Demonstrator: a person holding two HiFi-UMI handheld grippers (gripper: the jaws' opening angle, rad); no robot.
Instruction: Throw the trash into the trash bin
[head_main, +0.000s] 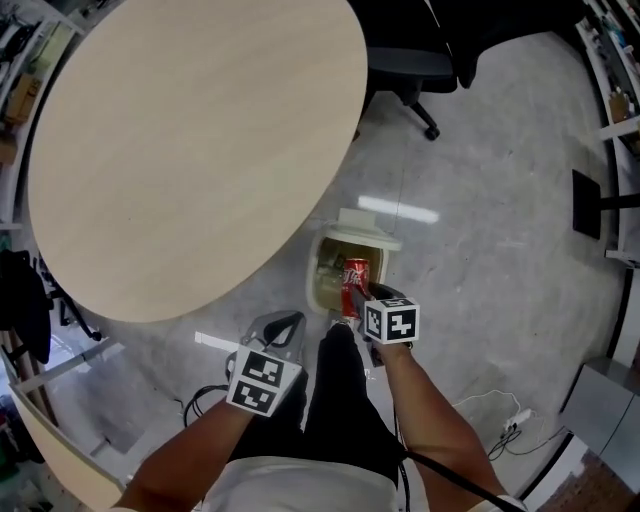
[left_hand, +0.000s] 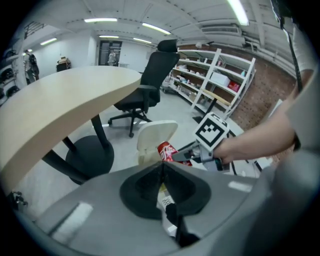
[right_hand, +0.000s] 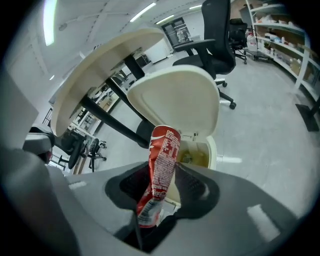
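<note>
A crushed red can (head_main: 354, 283) stands up between the jaws of my right gripper (head_main: 360, 300), which is shut on it. The can hangs over the open mouth of a cream trash bin (head_main: 325, 262) on the floor; the bin's lid (right_hand: 177, 100) is tipped up behind it. In the right gripper view the can (right_hand: 161, 170) rises from the jaws with the bin's yellowish inside (right_hand: 196, 155) just beyond. My left gripper (head_main: 283, 326) is lower left of the bin, its jaws together with nothing in them. In the left gripper view the can (left_hand: 168, 151) and the lid (left_hand: 155, 136) lie straight ahead.
A big round wooden table (head_main: 190, 150) overhangs the bin's left side; its dark pedestal (left_hand: 89, 156) stands close by. A black office chair (head_main: 412, 68) is beyond the bin. Cables (head_main: 500, 418) lie on the grey floor at the right, and shelves (left_hand: 215, 85) line the far wall.
</note>
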